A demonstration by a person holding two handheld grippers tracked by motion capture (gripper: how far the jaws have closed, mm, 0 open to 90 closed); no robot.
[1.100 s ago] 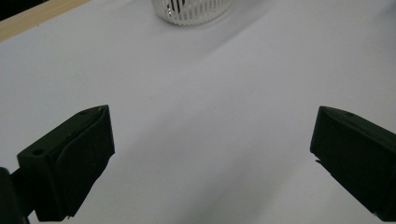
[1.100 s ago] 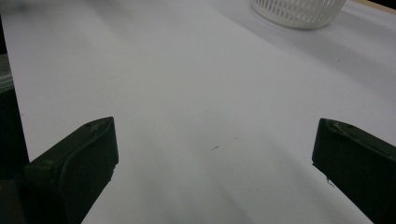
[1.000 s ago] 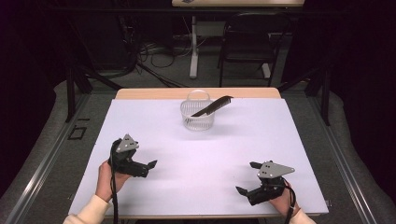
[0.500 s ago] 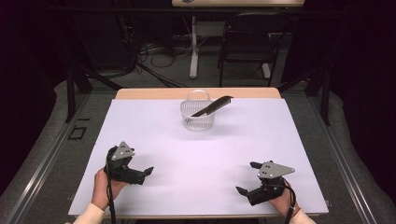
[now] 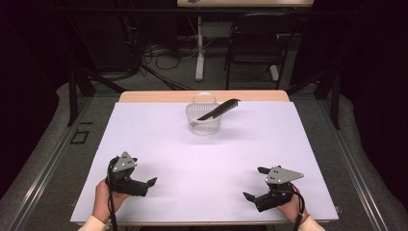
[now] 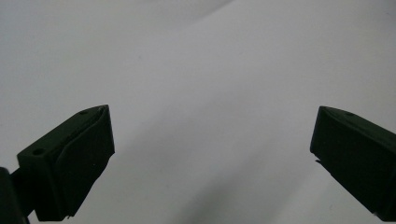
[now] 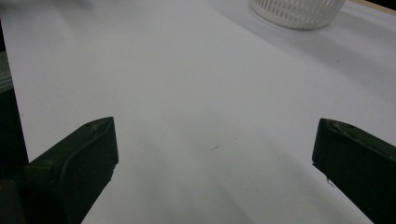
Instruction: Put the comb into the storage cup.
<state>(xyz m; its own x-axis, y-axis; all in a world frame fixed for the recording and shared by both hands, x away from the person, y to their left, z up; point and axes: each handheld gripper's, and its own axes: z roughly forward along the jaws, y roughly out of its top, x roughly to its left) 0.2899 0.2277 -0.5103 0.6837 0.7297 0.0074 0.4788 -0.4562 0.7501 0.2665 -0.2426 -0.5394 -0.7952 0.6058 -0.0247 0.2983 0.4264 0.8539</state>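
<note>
A black comb (image 5: pixel 219 110) rests slanted in a small white ribbed basket (image 5: pixel 203 120), its upper end poking over the rim toward the right. The basket stands just above the centre of the high view, near the far edge of a white-covered counter (image 5: pixel 202 159); its ribbed wall also peeks in at the top of the right gripper view.

Both tools sit well apart from it, low in the frame. The left gripper (image 5: pixel 146 184) lies at the lower left, held in a hand (image 5: pixel 102 200), its fingers spread wide with nothing between them. The right gripper (image 5: pixel 256 184) lies at the lower right, fingers likewise wide apart and empty — each gripper's own view shows bare white surface between its jaws.

Judging from this, the work appears to be at rest, with the comb lying in the basket. To handle the comb well, a gripper should approach the projecting end from the side, fingers astride the spine — and steady the light basket so it does not tip.
</note>
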